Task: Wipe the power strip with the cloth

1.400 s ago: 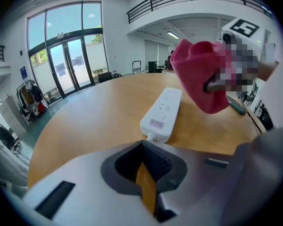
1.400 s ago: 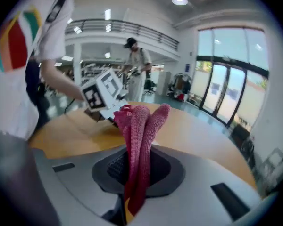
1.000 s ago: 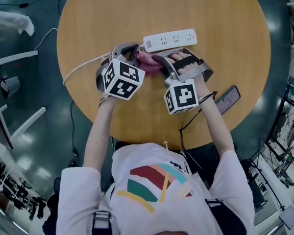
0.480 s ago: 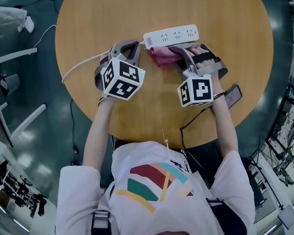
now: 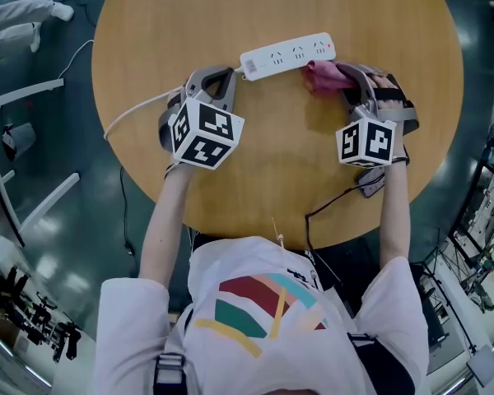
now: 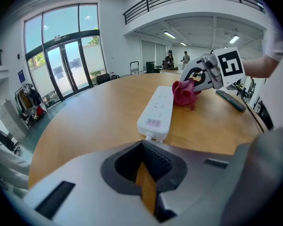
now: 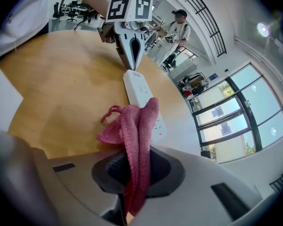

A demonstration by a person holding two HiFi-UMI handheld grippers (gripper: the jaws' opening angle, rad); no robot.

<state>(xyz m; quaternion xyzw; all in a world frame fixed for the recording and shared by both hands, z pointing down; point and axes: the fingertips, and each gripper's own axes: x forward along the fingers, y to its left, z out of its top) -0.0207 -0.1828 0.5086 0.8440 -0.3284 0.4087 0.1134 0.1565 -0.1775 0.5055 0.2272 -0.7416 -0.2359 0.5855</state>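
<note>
A white power strip (image 5: 286, 56) lies on the round wooden table (image 5: 272, 163), its cord running off to the left. My right gripper (image 5: 339, 79) is shut on a pink cloth (image 5: 323, 76) and holds it against the strip's right end. The cloth (image 7: 132, 131) bunches out of the jaws, with the strip (image 7: 142, 98) just beyond. My left gripper (image 5: 222, 79) rests at the strip's left end, jaws shut with nothing between them. From the left gripper view the strip (image 6: 156, 112) stretches away toward the cloth (image 6: 184, 91).
A dark phone (image 5: 370, 183) lies near the table's right front edge, under my right wrist. The white cord (image 5: 140, 109) trails off the table's left edge. White frame pieces (image 5: 20, 97) stand on the floor at left.
My right gripper has carried the pink cloth rightward along the strip, from beside the left gripper to the strip's right end. The left gripper has stayed at the strip's left end.
</note>
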